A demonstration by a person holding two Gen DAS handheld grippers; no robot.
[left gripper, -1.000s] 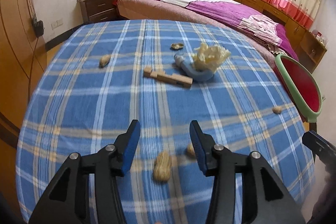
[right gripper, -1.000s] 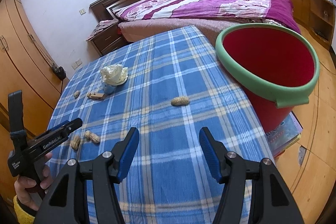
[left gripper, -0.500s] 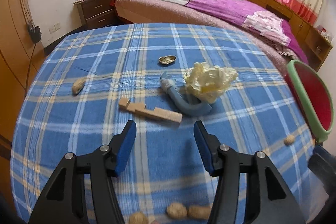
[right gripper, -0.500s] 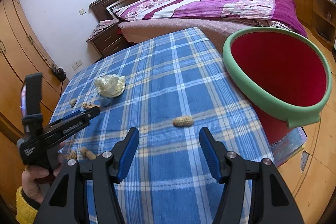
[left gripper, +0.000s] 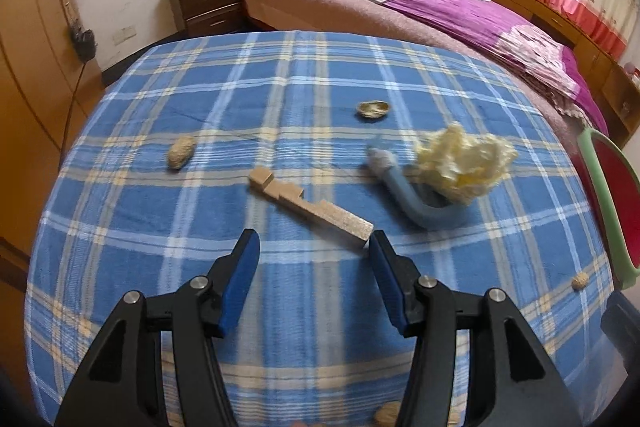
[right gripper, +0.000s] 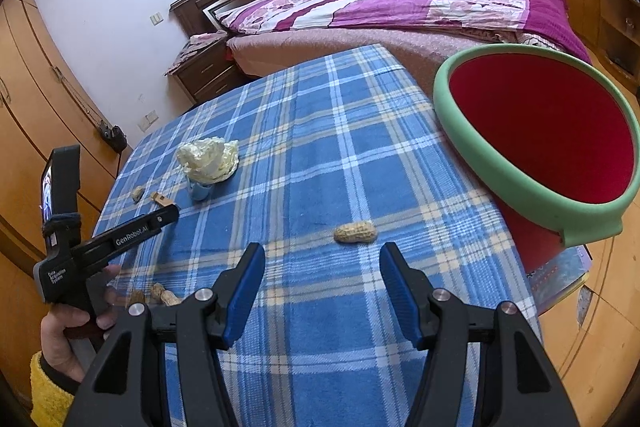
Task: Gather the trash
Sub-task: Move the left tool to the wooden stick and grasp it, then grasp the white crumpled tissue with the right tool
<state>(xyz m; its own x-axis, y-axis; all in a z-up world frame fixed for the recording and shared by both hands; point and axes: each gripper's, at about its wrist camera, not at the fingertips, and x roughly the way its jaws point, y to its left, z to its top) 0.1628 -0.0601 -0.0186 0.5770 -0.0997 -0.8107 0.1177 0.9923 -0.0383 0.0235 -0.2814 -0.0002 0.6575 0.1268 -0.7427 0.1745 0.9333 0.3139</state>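
The left gripper (left gripper: 314,259), jaws spread and empty, has advanced from the peanuts to the wooden piece (left gripper: 310,213) at frame centre, likely its next pick; the right gripper (right gripper: 322,275), also spread, hovers near a peanut (right gripper: 355,231); the bucket (right gripper: 452,115) waits upper right.

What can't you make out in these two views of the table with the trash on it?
- Blue curved tube: its far end lies under the crumpled yellow paper in both views.
- Red bin: its bottom is out of sight; in the left wrist view the frame edge cuts it off.
- Peanuts near the table's front edge: hidden partly by the left hand-held gripper in the left wrist view.
- Wooden piece: small and partly covered in the right wrist view.
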